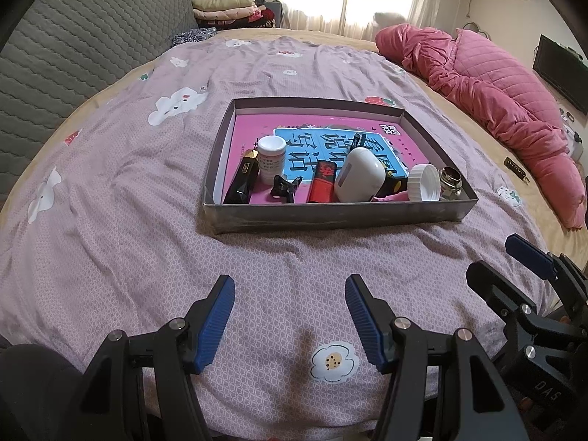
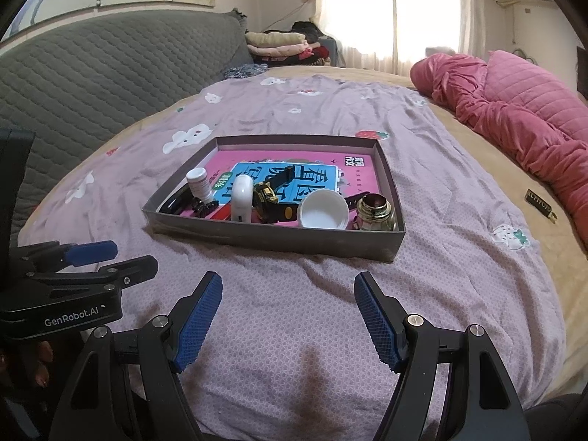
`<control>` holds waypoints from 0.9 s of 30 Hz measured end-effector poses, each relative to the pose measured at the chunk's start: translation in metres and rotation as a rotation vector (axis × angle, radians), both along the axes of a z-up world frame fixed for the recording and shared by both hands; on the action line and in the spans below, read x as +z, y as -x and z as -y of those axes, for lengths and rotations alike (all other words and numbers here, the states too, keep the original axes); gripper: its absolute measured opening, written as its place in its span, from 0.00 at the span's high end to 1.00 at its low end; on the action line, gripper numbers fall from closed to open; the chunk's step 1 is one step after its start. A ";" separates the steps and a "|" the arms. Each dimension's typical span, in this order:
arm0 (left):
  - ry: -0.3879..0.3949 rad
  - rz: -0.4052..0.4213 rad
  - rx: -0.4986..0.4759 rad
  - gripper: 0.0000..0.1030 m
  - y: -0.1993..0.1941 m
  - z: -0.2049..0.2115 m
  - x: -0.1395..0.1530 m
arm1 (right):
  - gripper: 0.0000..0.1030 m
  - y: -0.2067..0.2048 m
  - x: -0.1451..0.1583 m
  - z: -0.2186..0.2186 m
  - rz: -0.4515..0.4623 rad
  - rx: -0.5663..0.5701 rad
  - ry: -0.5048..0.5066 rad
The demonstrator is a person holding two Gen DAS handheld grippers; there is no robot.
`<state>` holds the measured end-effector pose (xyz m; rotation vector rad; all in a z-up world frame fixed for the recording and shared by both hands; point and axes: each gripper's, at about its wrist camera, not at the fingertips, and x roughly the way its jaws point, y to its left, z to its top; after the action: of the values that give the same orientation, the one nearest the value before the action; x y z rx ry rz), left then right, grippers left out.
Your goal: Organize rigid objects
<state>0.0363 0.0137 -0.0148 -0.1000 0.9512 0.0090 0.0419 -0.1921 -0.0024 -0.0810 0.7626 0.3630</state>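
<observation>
Both grippers are hovering low over the purple sheet (image 1: 110,191), side by side, aimed at the box. Left gripper (image 1: 290,316): jaws standing wide apart, nothing between them. Right gripper (image 2: 288,312): same, jaws spread, holding nothing. Each one is showing at the edge of the other's view.

Just beyond them a shallow grey box (image 1: 330,217) is sitting on the sheet, well short of the bed's far end. A pink book (image 1: 250,121) with a blue panel is lying flat on its floor, and everything else is crowding the near wall on top of it.

Left to right in the left view:
- black tube (image 1: 240,180) with a gold tip, lying at an angle
- white bottle (image 1: 271,158), upright, just behind the tube
- black clip (image 1: 284,189)
- red lighter (image 1: 323,182)
- white case (image 1: 358,174), leaning
- black-and-yellow gadget (image 2: 266,202), mostly hidden behind the case in the left view, clearer in the right one
- white lid (image 1: 424,183), tipped on edge, hollow side facing the right camera
- metal jar (image 1: 451,183) in the near right corner, touching the lid

Farther right, a small dark tag (image 2: 539,201) is lying on the tan bedding, apart from the box. Behind it a pink quilt (image 1: 496,103) is bunching along the bed's right edge. Far left, a grey headboard (image 1: 73,44); at the back, folded clothes (image 1: 228,7) are stacking up beside the bright window.
</observation>
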 end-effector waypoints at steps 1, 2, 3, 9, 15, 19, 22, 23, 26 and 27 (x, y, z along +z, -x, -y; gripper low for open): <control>0.000 0.000 -0.001 0.40 0.000 0.000 0.000 | 0.27 0.000 0.000 0.000 -0.002 0.001 -0.001; -0.001 0.000 0.000 0.40 0.000 0.000 0.000 | 0.27 0.000 0.000 0.001 -0.002 0.001 -0.001; -0.002 -0.002 0.000 0.40 0.000 0.000 0.000 | 0.27 0.000 0.000 0.001 -0.002 0.001 0.000; -0.001 -0.003 -0.001 0.40 0.000 0.000 -0.001 | 0.27 0.000 0.001 0.002 -0.002 -0.002 -0.003; -0.004 -0.008 0.001 0.40 0.000 0.000 -0.002 | 0.27 0.000 0.001 0.002 -0.001 -0.003 0.000; -0.006 -0.009 0.000 0.40 0.000 0.001 -0.002 | 0.27 0.000 0.001 0.002 -0.003 -0.003 -0.001; -0.006 -0.012 0.001 0.40 0.000 0.001 -0.003 | 0.27 -0.001 0.001 0.002 -0.005 -0.004 -0.003; -0.006 -0.013 0.001 0.40 -0.001 0.001 -0.003 | 0.27 -0.001 0.001 0.002 -0.005 -0.005 -0.002; -0.008 -0.015 0.003 0.40 -0.001 0.000 -0.003 | 0.27 -0.001 0.001 0.002 -0.006 -0.004 -0.003; -0.008 -0.016 0.004 0.40 -0.001 0.000 -0.003 | 0.27 -0.001 0.001 0.002 -0.007 -0.004 -0.002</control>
<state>0.0377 0.0133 -0.0181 -0.0946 0.9666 0.0167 0.0429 -0.1946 -0.0017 -0.0762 0.7693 0.3609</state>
